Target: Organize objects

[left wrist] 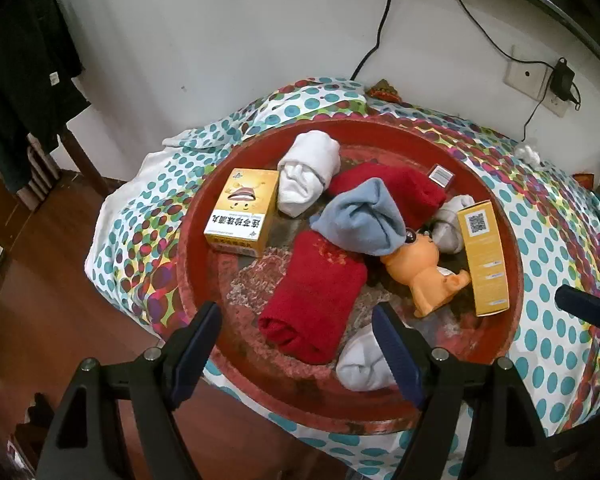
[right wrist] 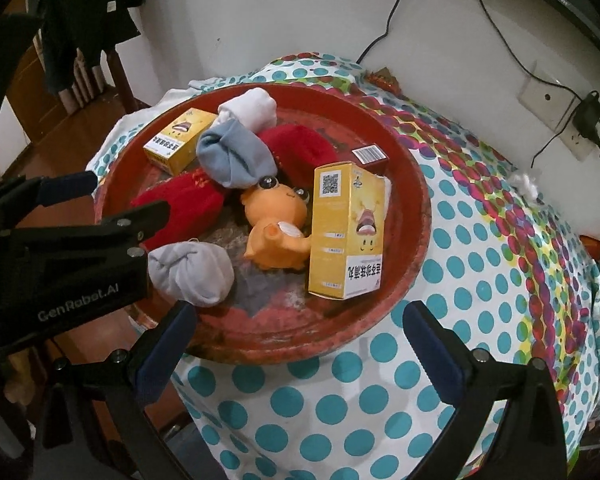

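Right wrist view: both claws wide and empty over the red tray

Right wrist view shows my right claw [right wrist: 296, 344] spread as wide as it goes, holding nothing, its pads above the near rim of the red tray [right wrist: 416, 216] and the dotted cloth [right wrist: 480, 280]. Just beyond its left finger lies a grey sock ball [right wrist: 192, 272]; straight ahead a yellow box [right wrist: 346, 232] lies against the orange toy [right wrist: 276, 224]. Farther on are the blue-grey sock [right wrist: 232, 156] and a second yellow box [right wrist: 178, 138].

My left claw [left wrist: 300, 332] also stands wide, gripping nothing. A red rolled sock [left wrist: 312, 296] lies between its fingers, untouched, and a white sock ball [left wrist: 364, 364] sits by the right pad. Beyond are the white sock [left wrist: 308, 168] and the tray's far rim.
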`<state>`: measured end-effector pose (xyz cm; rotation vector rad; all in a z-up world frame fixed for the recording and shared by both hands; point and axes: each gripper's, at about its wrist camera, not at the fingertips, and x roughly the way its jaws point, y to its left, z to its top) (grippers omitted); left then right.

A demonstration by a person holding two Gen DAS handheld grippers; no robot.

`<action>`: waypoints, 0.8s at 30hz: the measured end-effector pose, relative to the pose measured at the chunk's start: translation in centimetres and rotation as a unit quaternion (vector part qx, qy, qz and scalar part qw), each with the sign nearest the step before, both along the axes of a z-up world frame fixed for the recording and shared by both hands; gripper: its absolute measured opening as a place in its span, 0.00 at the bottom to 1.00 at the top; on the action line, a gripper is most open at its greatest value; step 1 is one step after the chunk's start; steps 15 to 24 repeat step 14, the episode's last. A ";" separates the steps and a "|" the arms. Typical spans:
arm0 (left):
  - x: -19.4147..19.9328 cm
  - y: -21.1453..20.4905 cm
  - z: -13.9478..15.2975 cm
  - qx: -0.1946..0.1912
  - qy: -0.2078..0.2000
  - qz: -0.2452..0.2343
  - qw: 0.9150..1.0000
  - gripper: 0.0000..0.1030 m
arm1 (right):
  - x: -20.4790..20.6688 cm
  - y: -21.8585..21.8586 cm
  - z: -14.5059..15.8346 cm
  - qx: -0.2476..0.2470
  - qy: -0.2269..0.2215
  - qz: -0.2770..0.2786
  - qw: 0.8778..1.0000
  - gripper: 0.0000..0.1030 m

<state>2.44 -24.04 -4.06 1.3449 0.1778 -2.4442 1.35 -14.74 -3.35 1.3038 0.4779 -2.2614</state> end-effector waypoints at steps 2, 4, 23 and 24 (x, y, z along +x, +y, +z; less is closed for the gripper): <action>-0.1 0.0 0.0 -0.005 0.001 -0.002 1.000 0.77 | -0.1 0.0 -0.1 -0.003 -0.008 -0.001 1.000 1.00; -0.2 0.2 0.1 -0.010 0.005 -0.002 1.000 0.77 | 0.0 0.0 -0.3 -0.002 -0.011 -0.001 1.000 1.00; -0.1 0.9 0.3 -0.003 0.008 -0.012 1.000 0.77 | -0.1 -0.1 -0.3 0.004 -0.012 0.000 1.000 1.00; -0.1 0.9 0.3 -0.003 0.008 -0.012 1.000 0.77 | -0.1 -0.1 -0.3 0.004 -0.012 0.000 1.000 1.00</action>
